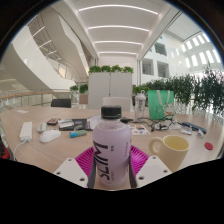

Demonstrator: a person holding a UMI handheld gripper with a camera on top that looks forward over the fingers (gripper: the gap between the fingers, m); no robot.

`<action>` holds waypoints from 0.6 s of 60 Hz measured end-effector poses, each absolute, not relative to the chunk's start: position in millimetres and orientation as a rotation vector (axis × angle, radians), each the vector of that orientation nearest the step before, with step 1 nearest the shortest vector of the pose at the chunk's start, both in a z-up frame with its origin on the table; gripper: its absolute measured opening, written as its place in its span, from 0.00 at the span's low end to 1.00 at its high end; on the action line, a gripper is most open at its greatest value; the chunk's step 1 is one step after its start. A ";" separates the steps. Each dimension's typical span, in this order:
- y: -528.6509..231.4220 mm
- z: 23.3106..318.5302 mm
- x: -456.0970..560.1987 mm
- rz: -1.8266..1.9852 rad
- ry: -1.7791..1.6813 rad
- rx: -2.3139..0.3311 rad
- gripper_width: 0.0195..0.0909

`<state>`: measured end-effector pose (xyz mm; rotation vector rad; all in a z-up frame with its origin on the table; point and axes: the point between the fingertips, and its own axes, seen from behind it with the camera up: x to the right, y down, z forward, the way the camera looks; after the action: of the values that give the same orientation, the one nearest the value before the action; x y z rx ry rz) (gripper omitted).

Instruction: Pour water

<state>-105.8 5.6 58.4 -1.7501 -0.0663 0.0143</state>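
As held: bottle (112, 150) between tongs (112, 172)

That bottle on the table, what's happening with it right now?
A person's handheld gripper has its jaws around a clear plastic bottle with a purple label and a white cap; whether they press on it is not clear. The bottle is upright and still capped. A pale yellow mug stands on the table just to the side of the bottle, on a pink mat. Nothing is being poured yet. Farther back the table holds scattered clutter.
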 end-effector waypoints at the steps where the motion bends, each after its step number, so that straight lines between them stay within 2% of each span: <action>1: 10.0 57.7 -110.8 0.014 -0.066 -1.761 0.37; 4: 13.2 56.7 -115.8 0.055 -0.063 -1.807 0.30; 7: 13.6 56.7 -129.5 0.154 -0.048 -1.865 0.30; 8: 13.5 60.4 -133.6 0.191 -0.041 -1.877 0.27; 10: 15.3 72.8 -142.6 0.245 -0.016 -1.875 0.27; 20: 32.5 183.2 -113.3 0.738 0.399 -1.755 0.27; 27: 42.2 190.8 -57.7 1.149 0.842 -1.631 0.27; 31: 45.6 173.0 -39.5 1.458 1.118 -1.526 0.27; 36: 44.2 173.9 -34.1 1.719 1.445 -1.307 0.27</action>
<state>-34.1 44.2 173.9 -1.3069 1.4447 1.7188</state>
